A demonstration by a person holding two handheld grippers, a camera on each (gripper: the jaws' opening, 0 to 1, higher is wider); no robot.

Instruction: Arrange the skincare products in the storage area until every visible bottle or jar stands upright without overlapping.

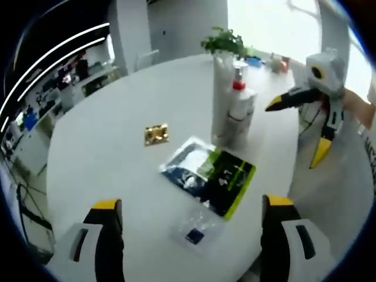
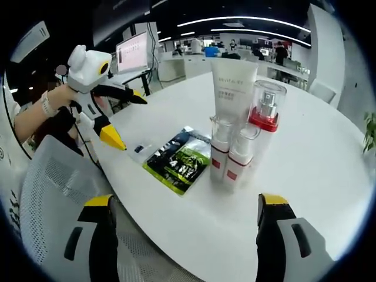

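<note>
1. On a round white table (image 1: 117, 117), the tube (image 2: 234, 88) and bottles (image 2: 235, 158) stand upright, clustered at 12 o'clock of a flat sachet (image 2: 179, 160).
2. Left gripper (image 1: 191, 235) hovers, jaws apart, empty.
3. Right gripper (image 2: 185, 235) likewise hangs wide, holding nothing.
4. A gold packet (image 1: 156, 134) lies at 10 o'clock of the sachet.

Left gripper (image 2: 120, 120) and right gripper (image 1: 296, 129) both gaping, empty, held aloft by hands.
</note>
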